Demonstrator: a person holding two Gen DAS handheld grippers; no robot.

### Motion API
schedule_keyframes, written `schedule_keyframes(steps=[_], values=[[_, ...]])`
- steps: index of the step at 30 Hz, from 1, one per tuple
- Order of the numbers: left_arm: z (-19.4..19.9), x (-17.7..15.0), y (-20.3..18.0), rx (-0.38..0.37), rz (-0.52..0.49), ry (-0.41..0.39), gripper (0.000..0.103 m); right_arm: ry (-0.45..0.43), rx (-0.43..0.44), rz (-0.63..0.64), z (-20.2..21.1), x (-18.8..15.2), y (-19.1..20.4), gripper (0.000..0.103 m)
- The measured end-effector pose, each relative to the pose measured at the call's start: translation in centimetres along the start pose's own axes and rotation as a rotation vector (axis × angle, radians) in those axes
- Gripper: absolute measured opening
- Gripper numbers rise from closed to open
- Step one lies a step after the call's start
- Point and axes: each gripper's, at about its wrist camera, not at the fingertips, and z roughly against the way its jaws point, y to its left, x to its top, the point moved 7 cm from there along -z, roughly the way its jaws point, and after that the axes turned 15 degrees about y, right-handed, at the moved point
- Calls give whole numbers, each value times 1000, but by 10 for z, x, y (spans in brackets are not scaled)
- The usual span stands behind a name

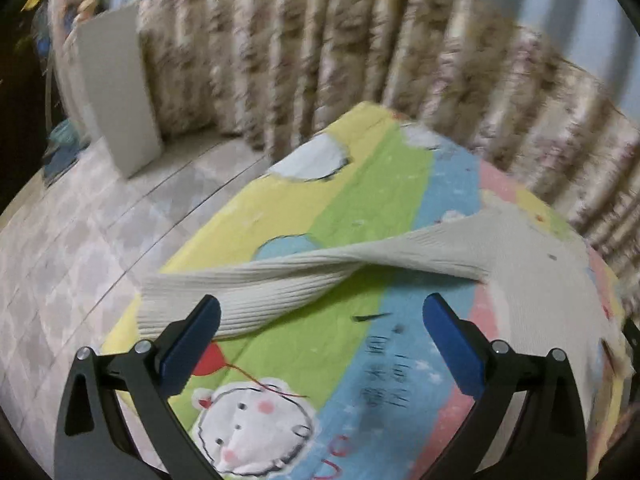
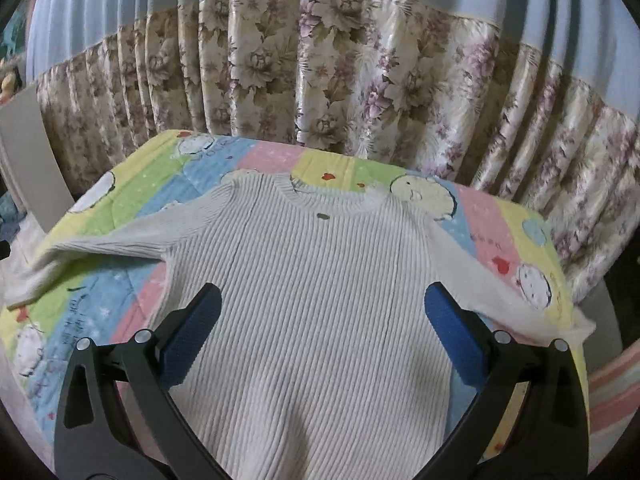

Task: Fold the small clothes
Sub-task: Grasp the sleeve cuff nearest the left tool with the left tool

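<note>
Left claw released, jaws wide, nothing between them. Sweater ahead and to its right on the quilt; one sleeve stretches across just in front of the left pad, cuff end raised off the quilt, partly hidden behind that pad. Contact unclear, view blurred.

Right claw also released, jaws spread over the sweater body, which lies flat, neckline far ahead. Other sleeve runs behind the right pad. Curtain beyond the quilt.

Home bedroom: floral curtains, cartoon quilt, tiled floor.
</note>
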Motion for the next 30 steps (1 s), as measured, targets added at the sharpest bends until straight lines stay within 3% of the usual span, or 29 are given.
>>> schedule_keyframes(steps=[4, 11, 15, 19, 23, 30], values=[[-22, 7, 30, -10, 124, 54, 101, 22, 13, 35, -20, 11, 2, 100], [-58, 16, 90, -187, 509, 213, 101, 47, 10, 71, -48, 23, 0, 100], [-72, 11, 121, -238, 730, 303, 101, 41, -20, 77, -56, 29, -8, 100], [-80, 7, 138, -269, 889, 366, 101, 34, -45, 69, -59, 29, -17, 100], [-82, 12, 146, -248, 974, 390, 101, 30, -54, 64, -60, 30, -25, 100], [-99, 24, 145, -103, 989, 459, 98, 16, -87, 74, -57, 30, -29, 100]])
